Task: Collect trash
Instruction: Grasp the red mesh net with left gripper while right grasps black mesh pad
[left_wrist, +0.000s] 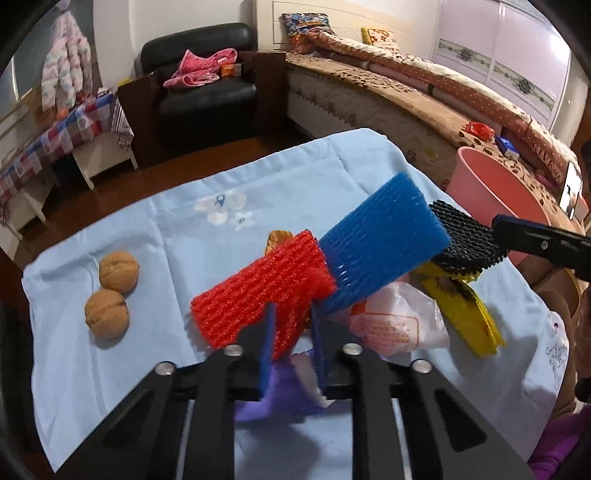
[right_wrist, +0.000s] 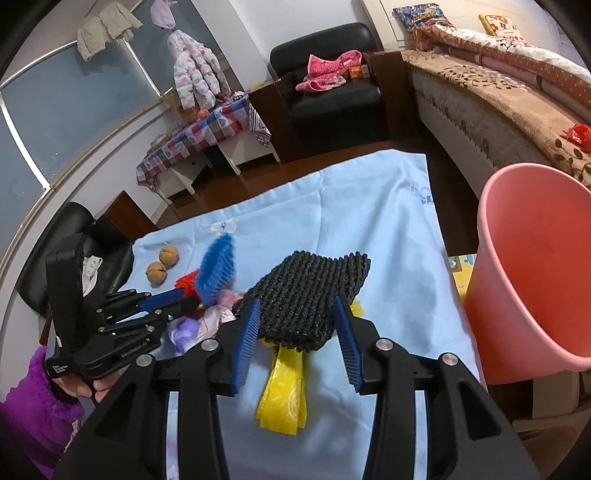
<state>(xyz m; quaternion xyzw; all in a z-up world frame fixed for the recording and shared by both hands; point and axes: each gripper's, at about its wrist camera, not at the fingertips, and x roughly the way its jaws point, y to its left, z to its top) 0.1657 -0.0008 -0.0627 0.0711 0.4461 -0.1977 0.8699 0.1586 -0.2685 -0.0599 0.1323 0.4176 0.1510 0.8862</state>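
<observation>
My left gripper (left_wrist: 291, 332) has its jaws clenched on the red foam net (left_wrist: 258, 291); my right gripper (right_wrist: 295, 332) straddles the black foam net (right_wrist: 310, 299), pads seemingly just touching, grip unconfirmed. The blue foam net (left_wrist: 380, 243) leans against the red one. The pink bin (right_wrist: 532, 266) stands right of the black net. Lifting could drag the blue net or yellow wrapper (right_wrist: 284, 391) off the tabletop (right_wrist: 369, 192).

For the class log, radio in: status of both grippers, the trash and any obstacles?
Left gripper shut on red foam net. Right gripper open around black foam net. Pink bin at right, path clear. Walnuts aside.
</observation>
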